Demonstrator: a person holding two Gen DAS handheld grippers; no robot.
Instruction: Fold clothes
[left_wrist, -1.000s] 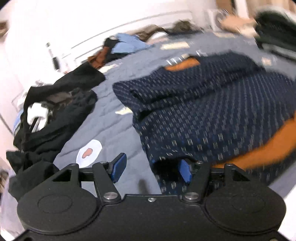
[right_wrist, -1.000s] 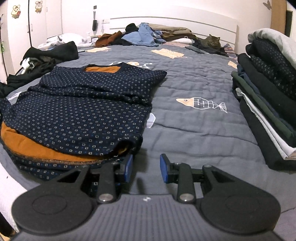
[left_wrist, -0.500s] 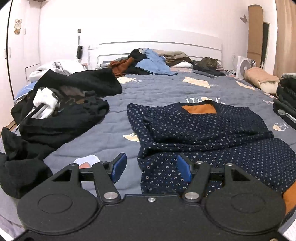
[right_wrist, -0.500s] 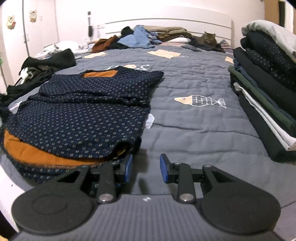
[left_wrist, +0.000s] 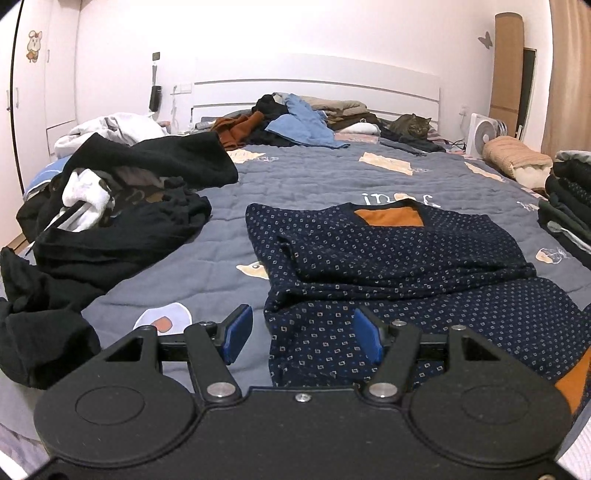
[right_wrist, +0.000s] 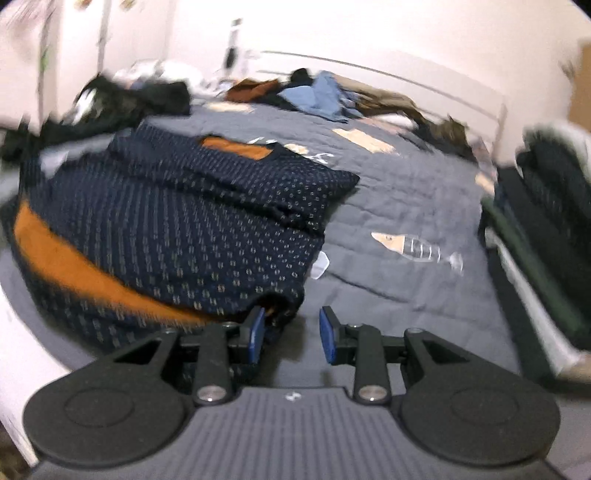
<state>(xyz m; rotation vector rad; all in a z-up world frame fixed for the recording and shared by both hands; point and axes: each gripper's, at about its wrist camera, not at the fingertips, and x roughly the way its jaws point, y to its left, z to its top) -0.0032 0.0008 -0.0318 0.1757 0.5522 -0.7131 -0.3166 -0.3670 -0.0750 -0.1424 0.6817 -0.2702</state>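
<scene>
Pointing both tools down at the bed (left_wrist: 317, 184), I hold my left gripper (left_wrist: 303, 334) over the near edge of the dotted blue sweater (left_wrist: 388, 258), jaws wide and empty. My right gripper (right_wrist: 291, 334) has jaws partly open, empty, just beside the sweater's corner.

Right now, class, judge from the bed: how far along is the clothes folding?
Done: a stack of folded clothes sits at the bed's right edge. In hand: the navy dotted sweater lies flat with sleeves folded in; the left gripper and right gripper sit open at its near hem, gripping nothing. Left: the black heap and the headboard pile.
</scene>
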